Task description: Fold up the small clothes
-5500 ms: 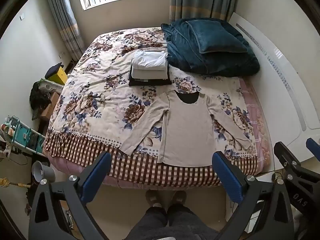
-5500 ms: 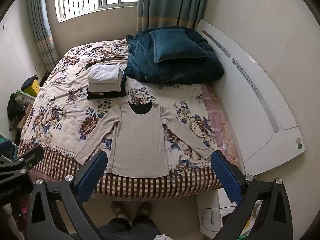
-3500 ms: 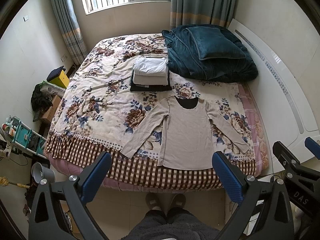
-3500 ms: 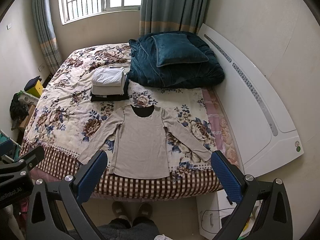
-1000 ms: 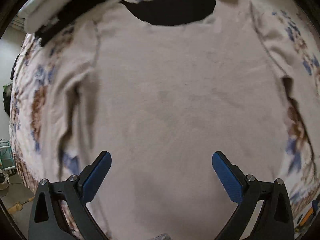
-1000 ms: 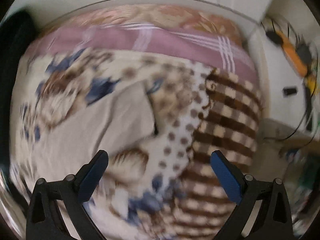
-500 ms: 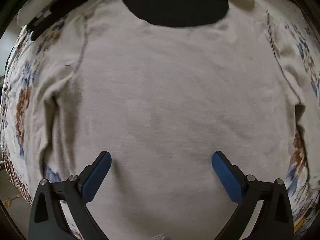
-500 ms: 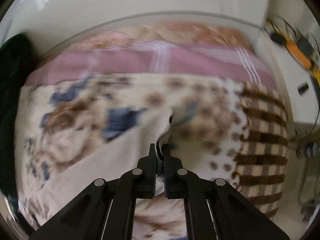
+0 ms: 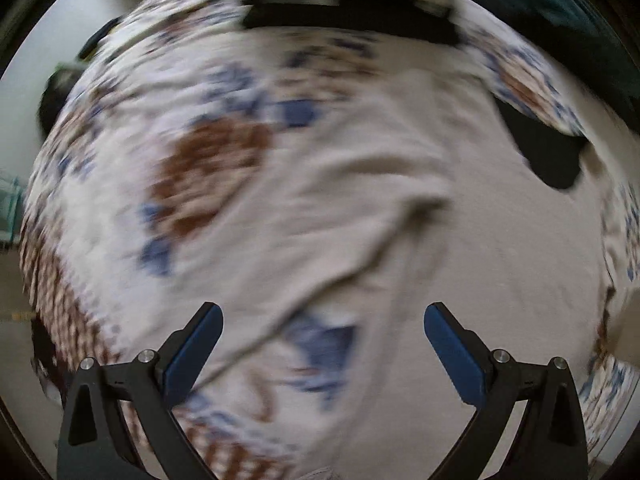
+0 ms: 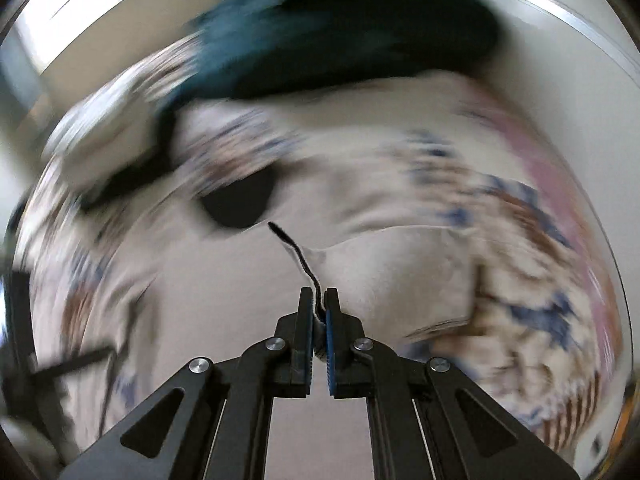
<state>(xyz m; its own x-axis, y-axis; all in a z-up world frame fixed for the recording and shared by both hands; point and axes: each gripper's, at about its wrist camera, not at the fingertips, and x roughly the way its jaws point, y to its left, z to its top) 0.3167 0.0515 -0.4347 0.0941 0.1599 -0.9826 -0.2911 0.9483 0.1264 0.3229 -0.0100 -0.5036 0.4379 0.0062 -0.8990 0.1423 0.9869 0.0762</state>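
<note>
Folding the first sleeve: right gripper (image 10: 319,305) clamped on the cuff over the beige shirt (image 10: 240,300), left gripper (image 9: 322,332) spread wide beside the other sleeve, which looks next.

Both views are smeared by motion. In the left wrist view the floral bedspread (image 9: 208,168) is a blur of brown and blue, and the folded stack (image 9: 348,4) at the top is cut off by the frame edge. In the right wrist view the teal bedding (image 10: 344,36) has no readable outline, and the beige shirt (image 10: 224,304) hem runs out of frame below, behind the right gripper (image 10: 319,312)
</note>
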